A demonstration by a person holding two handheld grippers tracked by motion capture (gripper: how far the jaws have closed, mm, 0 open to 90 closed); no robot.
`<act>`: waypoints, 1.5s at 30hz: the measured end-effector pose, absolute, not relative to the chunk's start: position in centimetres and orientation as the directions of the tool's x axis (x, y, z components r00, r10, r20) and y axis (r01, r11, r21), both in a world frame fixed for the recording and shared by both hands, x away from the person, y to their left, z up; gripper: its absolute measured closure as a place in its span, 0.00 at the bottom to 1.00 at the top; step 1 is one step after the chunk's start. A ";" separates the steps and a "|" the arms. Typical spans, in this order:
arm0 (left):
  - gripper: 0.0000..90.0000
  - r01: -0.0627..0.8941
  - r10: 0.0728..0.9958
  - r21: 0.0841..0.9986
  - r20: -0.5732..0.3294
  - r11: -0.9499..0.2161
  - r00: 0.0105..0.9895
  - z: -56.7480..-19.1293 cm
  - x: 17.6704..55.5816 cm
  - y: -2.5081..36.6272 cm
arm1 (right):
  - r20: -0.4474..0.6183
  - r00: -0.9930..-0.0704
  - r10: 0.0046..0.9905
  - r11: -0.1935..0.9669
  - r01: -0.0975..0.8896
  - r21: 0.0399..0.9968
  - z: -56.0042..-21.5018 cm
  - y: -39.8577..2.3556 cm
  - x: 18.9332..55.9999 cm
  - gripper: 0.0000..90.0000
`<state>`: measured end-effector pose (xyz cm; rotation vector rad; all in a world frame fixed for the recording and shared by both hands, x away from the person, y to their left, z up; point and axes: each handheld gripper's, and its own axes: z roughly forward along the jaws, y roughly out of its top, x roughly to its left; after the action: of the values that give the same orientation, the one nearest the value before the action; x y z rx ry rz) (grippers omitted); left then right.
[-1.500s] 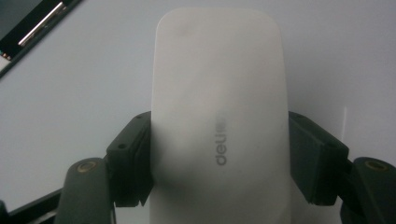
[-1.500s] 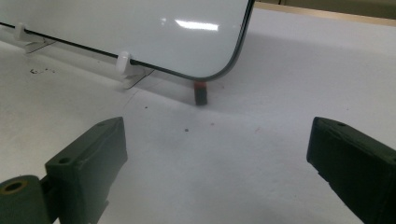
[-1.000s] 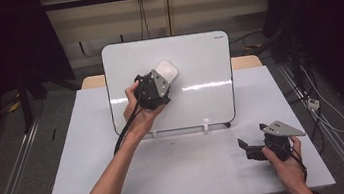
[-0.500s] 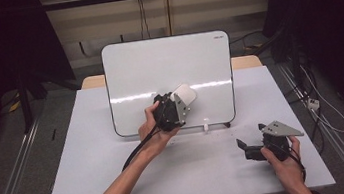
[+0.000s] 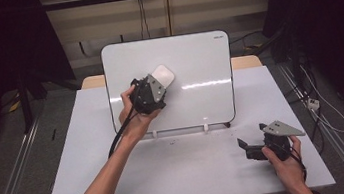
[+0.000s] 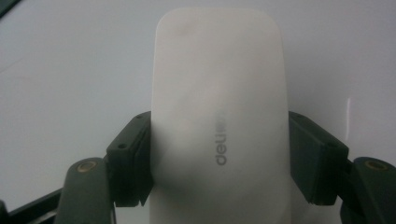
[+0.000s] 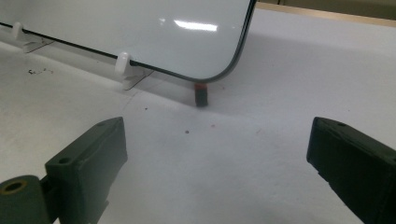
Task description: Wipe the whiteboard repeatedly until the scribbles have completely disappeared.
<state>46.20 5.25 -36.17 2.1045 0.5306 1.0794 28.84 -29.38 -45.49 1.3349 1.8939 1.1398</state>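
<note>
While the left gripper [image 5: 157, 85] clamps a white whiteboard eraser [image 5: 163, 76] by its two long sides, the eraser's flat face lies against the upper left-centre of the whiteboard [image 5: 195, 58], which stands tilted on the white table [image 5: 190, 170]. In the left gripper view the eraser [image 6: 217, 116] sits between the two black jaws, its back bearing a grey printed brand word, with the pale board surface [image 6: 70, 70] all around it. The right gripper [image 5: 245, 149] rests low over the table's near right corner, well apart from the eraser, its jaws spread wide with nothing between them. In the right gripper view the board's lower corner [image 7: 224, 51], two white clip feet and a small dark, red-topped support appear ahead of the jaws.
</note>
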 end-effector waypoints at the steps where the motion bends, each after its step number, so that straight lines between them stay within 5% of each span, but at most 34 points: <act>1: 0.35 0.051 0.637 0.750 0.522 -0.660 0.568 -36.0 46.4 5.7 | 0.032 -0.353 0.935 0.146 0.467 0.872 -45.5 -29.4 28.8 0.06; 12: 0.35 0.047 0.654 0.766 0.513 -0.641 0.556 -37.7 45.1 5.8 | 0.035 -0.350 0.936 0.144 0.471 0.870 -45.5 -29.3 28.9 0.06; 35: 0.35 -0.063 0.455 0.624 0.631 -0.779 0.629 -42.7 40.2 3.6 | 0.031 -0.356 0.934 0.150 0.471 0.869 -45.6 -29.1 29.0 0.05; 45: 0.35 -0.023 0.522 0.672 0.595 -0.740 0.611 -41.1 41.8 4.9 | 0.035 -0.352 0.935 0.144 0.470 0.871 -45.5 -29.3 28.9 0.05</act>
<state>41.85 4.87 -41.05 2.1869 0.3907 1.0865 28.91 -29.35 -45.54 1.3406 1.8941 1.1386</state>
